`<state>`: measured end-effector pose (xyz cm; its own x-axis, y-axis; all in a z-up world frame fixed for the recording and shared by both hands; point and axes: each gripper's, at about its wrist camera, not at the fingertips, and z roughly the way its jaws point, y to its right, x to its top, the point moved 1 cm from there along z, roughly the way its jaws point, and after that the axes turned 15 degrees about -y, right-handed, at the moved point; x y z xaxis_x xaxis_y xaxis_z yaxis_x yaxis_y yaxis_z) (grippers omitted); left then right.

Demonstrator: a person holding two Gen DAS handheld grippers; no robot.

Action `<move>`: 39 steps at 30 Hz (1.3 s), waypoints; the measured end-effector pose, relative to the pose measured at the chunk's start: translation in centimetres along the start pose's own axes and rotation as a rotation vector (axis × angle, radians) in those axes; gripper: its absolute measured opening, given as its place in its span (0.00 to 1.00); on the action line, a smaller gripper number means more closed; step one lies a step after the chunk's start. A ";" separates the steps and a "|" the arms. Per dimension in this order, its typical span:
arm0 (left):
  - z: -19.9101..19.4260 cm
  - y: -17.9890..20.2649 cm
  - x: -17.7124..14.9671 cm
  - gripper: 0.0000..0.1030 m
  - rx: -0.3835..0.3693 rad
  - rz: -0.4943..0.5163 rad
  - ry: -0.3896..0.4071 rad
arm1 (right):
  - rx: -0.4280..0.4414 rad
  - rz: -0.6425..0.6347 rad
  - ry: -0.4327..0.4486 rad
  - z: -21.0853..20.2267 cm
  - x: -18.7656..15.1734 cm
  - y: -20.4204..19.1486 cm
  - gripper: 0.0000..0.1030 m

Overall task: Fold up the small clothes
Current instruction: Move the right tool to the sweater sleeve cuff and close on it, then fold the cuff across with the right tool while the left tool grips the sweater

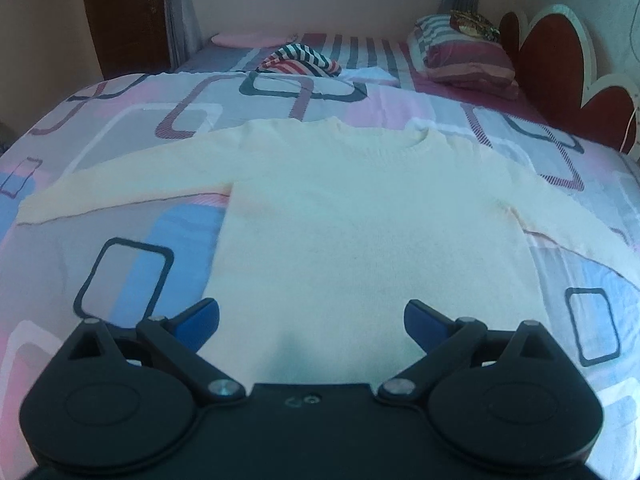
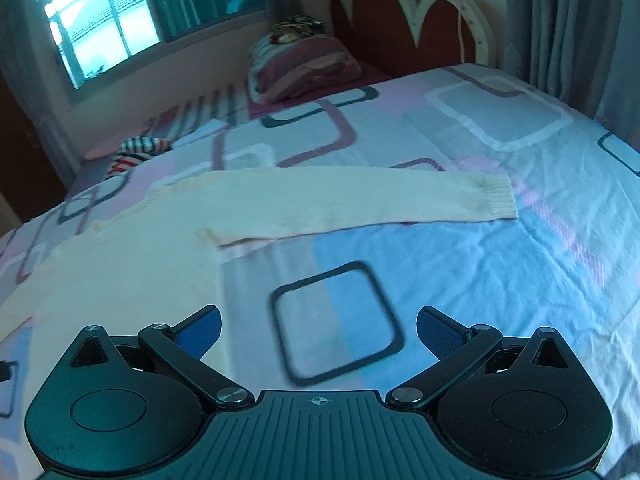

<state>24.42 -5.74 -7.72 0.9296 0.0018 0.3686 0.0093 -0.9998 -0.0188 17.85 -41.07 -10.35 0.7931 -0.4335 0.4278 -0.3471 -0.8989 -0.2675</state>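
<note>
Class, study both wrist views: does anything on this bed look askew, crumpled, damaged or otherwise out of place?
Only the striped garment, left in a crumpled heap near the far side of the bed. The cream sweater lies flat, sleeves spread, with no visible damage.

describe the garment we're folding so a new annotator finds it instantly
On the bed's patterned sheet, in front of the red headboard, a cream sweater lies flat with both sleeves spread. Unlike the crumpled striped garment farther back, it is plain, pale and has a ribbed cuff.
</note>
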 end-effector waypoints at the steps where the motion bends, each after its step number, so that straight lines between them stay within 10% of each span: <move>1: 0.4 0.3 0.2 0.96 0.006 0.006 -0.004 | -0.004 0.010 -0.004 0.7 0.5 0.7 0.99; 5: 2.0 1.1 1.2 0.96 0.020 0.014 -0.017 | -0.011 0.068 -0.020 3.4 2.3 3.3 0.99; 8: 3.1 1.7 2.0 0.96 0.031 0.011 -0.031 | -0.027 0.107 -0.042 5.4 3.5 5.1 0.79; 20: 6.4 3.5 4.1 0.96 0.066 0.058 -0.047 | -0.064 0.283 -0.091 11.0 6.5 11.8 0.77; 34: 7.1 3.3 4.8 0.96 0.076 0.079 -0.038 | -0.065 0.428 0.059 12.5 11.4 16.0 0.04; 39: 6.6 2.7 5.2 0.94 0.045 0.093 -0.006 | -0.025 0.379 0.109 11.5 11.8 14.6 0.02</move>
<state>31.69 -8.30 -12.02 0.9294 -0.0911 0.3576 -0.0610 -0.9936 -0.0948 27.89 -58.58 -19.13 0.5492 -0.7378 0.3925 -0.6178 -0.6747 -0.4038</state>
